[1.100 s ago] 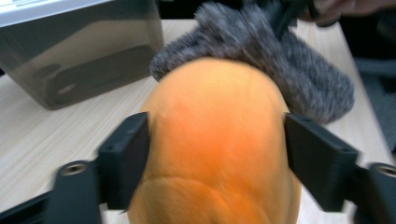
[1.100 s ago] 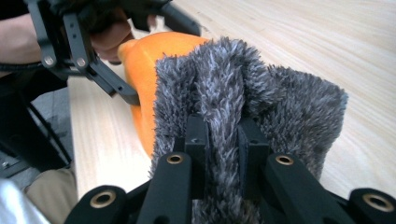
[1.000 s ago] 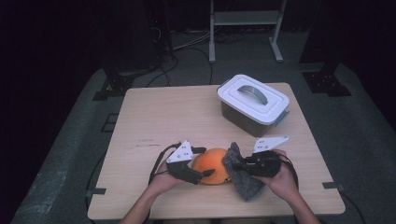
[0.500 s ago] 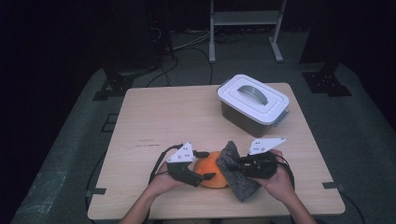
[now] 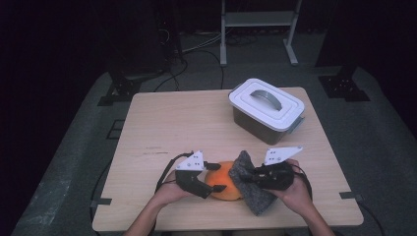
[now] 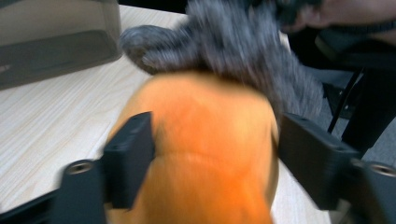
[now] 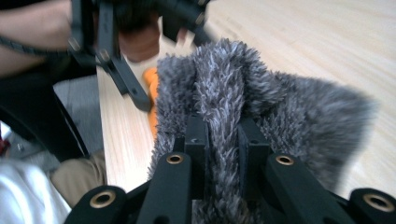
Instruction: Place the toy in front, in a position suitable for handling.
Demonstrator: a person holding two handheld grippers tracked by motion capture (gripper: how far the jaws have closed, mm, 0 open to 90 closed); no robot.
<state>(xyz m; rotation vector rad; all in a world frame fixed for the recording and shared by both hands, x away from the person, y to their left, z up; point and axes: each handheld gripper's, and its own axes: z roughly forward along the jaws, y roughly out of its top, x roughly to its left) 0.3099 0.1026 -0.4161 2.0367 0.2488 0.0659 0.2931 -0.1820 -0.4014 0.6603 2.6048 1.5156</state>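
Orange ball (image 5: 226, 179) near the table's (image 5: 167, 123) front edge, our left gripper (image 5: 212, 178) straddling it, jaws just widened a touch after closing. Right gripper (image 5: 250, 174) pinches the grey cloth (image 5: 251, 184), now draped on the ball: wiping underway.

Both forearms came in from the near edge of the surface, hands low and close together. The left claw (image 5: 216, 178) pointed right, its jaws standing on either side of an orange thing (image 6: 205, 154), having just opened a little. The right claw (image 7: 223, 140) pointed left, clamped tight on a grey fuzzy cloth (image 7: 261, 102).
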